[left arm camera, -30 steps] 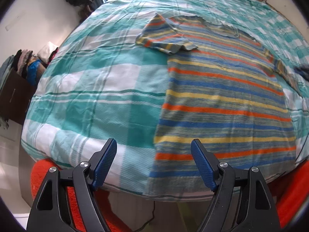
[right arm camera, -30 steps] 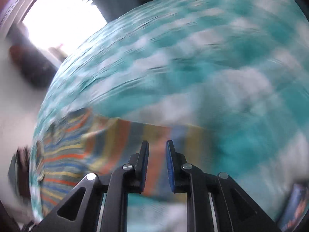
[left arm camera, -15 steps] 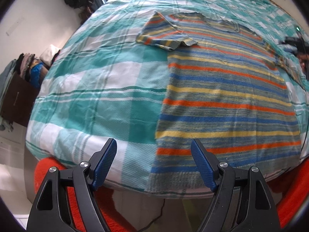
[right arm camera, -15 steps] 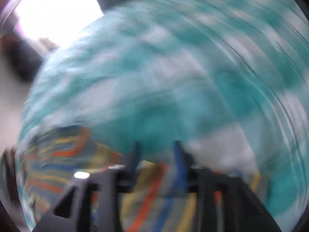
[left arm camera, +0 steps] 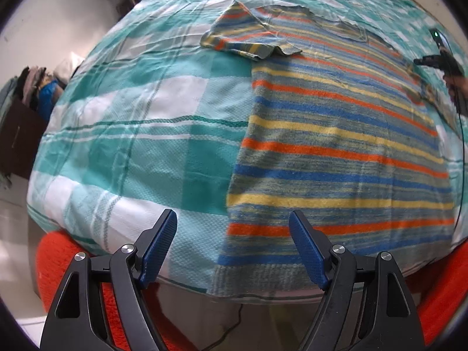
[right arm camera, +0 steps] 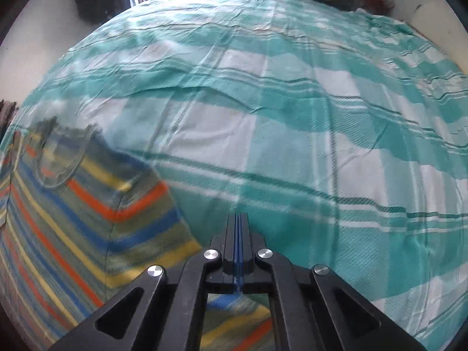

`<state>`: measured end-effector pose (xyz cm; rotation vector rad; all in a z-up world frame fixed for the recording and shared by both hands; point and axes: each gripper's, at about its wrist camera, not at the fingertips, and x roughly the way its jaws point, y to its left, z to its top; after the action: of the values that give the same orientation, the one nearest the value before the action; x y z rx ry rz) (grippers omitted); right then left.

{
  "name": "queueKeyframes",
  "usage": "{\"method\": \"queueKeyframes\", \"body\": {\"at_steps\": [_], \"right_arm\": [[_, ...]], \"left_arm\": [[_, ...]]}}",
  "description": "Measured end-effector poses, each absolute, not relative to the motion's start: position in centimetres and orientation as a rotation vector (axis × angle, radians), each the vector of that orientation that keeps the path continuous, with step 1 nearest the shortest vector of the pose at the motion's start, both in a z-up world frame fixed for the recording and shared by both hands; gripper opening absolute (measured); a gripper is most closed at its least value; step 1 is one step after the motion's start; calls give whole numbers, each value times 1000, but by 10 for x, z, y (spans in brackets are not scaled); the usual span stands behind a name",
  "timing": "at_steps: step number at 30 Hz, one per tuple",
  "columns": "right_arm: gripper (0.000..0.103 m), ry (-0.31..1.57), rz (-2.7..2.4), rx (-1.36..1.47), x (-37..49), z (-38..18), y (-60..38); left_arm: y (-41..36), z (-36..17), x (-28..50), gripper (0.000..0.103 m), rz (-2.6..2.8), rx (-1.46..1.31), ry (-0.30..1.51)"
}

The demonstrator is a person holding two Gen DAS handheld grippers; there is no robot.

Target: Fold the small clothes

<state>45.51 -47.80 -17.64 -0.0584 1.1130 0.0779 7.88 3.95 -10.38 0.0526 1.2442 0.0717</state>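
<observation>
While the striped knitted short-sleeved shirt (left arm camera: 336,134), banded in orange, blue, yellow and grey-green, is lying flat on the bed's teal-and-white checked cover (left arm camera: 140,134), I am hovering my left gripper (left arm camera: 232,245) over its near hem with the jaws standing wide apart and nothing between them, just as a second ago. The far sleeve (left arm camera: 248,41) is already lying folded in over the chest.

What is changing is on my other side. My right gripper (right arm camera: 237,219) was part-open a moment back, sweeping fast across the cover in a blur; now its jaws are pressed fully together and the view is sharpening, so the hand is slowing. The blue pads are meeting with no cloth visibly between them, and the tips are sitting over the bare cover, just beside the edge of the near sleeve (right arm camera: 140,219). In the left view that gripper is showing at the right edge, close to the shirt's shoulder.

I am judging that the closing caught nothing, or at most a thread I cannot see. This sleeve is still waiting to be folded inward, so I am expecting to reopen and reach onto its edge.
</observation>
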Motion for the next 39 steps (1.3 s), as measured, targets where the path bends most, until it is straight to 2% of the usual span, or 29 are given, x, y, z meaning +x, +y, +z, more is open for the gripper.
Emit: {"method": "queueKeyframes", "body": {"at_steps": [2, 5, 12, 13, 15, 18, 21, 26, 29, 31, 33, 35, 37, 38, 39], "right_arm": [[3, 1128, 135, 28, 455, -176, -486], [25, 1187, 221, 73, 463, -181, -478], [25, 1295, 282, -21, 472, -204, -458], [25, 1299, 300, -24, 474, -206, -454], [1, 1317, 323, -83, 475, -208, -442], [0, 1296, 301, -202, 472, -201, -429], [0, 1166, 182, -263, 472, -180, -429], [0, 1126, 125, -225, 469, -181, -434], [6, 1070, 91, -51, 453, -164, -458], [20, 1040, 125, 153, 428, -153, -478], [40, 1027, 175, 298, 382, -153, -492], [44, 1080, 191, 333, 341, -172, -501], [42, 1155, 55, 277, 304, -196, -522], [31, 1159, -52, 285, 283, -203, -543], [12, 1113, -180, 360, 251, -204, -577]], "left_arm": [[38, -101, 77, 81, 73, 66, 1229], [39, -100, 76, 81, 73, 73, 1227], [38, -108, 79, 81, 68, 65, 1248], [38, -109, 79, 81, 70, 69, 1250], [40, -111, 78, 81, 73, 71, 1256], [43, -113, 78, 81, 80, 57, 1261], [45, -113, 79, 81, 84, 45, 1257], [42, -108, 77, 81, 75, 59, 1244], [44, -102, 75, 81, 81, 62, 1221], [47, -99, 75, 81, 84, 54, 1205], [48, -98, 75, 81, 79, 46, 1200], [47, -100, 75, 81, 72, 48, 1205], [47, -99, 73, 81, 68, 62, 1205], [47, -97, 71, 81, 71, 69, 1200], [47, -94, 68, 81, 75, 76, 1191]]}}
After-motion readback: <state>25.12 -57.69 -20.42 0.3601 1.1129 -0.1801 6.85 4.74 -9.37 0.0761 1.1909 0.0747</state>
